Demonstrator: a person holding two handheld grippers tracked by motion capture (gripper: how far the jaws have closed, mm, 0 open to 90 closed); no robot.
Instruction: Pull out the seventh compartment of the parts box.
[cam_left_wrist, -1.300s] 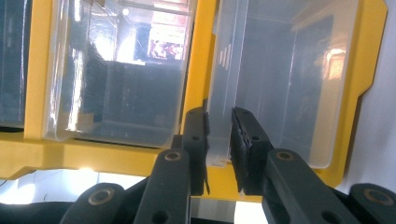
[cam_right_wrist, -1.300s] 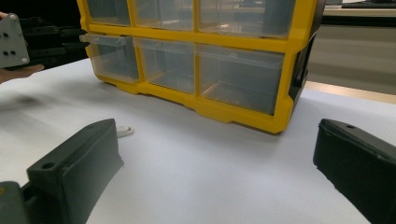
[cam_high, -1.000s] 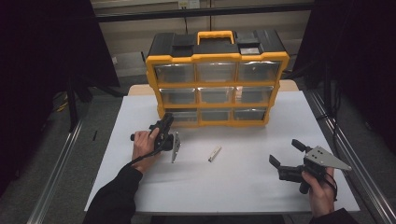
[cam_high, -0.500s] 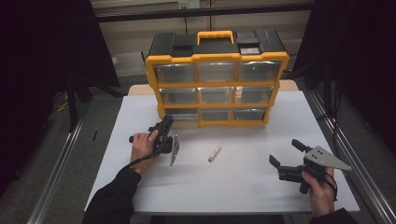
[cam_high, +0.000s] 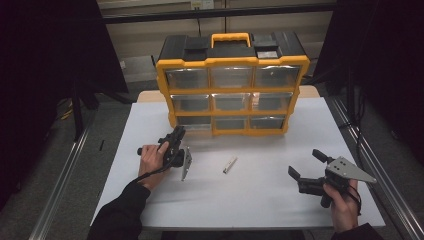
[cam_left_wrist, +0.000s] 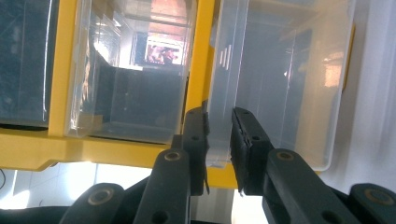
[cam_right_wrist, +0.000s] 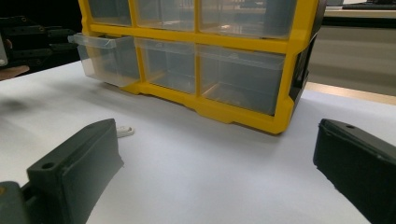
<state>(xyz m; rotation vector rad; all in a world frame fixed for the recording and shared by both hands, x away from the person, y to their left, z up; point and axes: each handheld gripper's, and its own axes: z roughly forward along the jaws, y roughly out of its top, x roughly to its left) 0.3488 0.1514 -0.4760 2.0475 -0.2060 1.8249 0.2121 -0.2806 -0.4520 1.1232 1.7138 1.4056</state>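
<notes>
A yellow and black organizer (cam_high: 232, 62) with clear drawers stands at the back of the white table (cam_high: 260, 200). Its bottom-left drawer (cam_right_wrist: 100, 58) is pulled partly out. My left gripper (cam_high: 176, 134) reaches to that drawer, turned on its side. In the left gripper view, the left gripper (cam_left_wrist: 219, 126) is shut on the drawer's (cam_left_wrist: 280, 84) clear front lip. My right gripper (cam_high: 305, 163) is held open above the table's front right, nothing between its jaws. A small white stick-like piece (cam_high: 230, 164) lies on the table between the two hands.
The organizer's other drawers (cam_high: 231, 102) are pushed in and look empty. The table's bare white top stretches from the organizer to the front edge. Metal rails (cam_high: 60, 200) run along both sides of the table, with dark surroundings beyond.
The left hand has edged very slightly back toward the person while holding the drawer. The right hand has kept still.
</notes>
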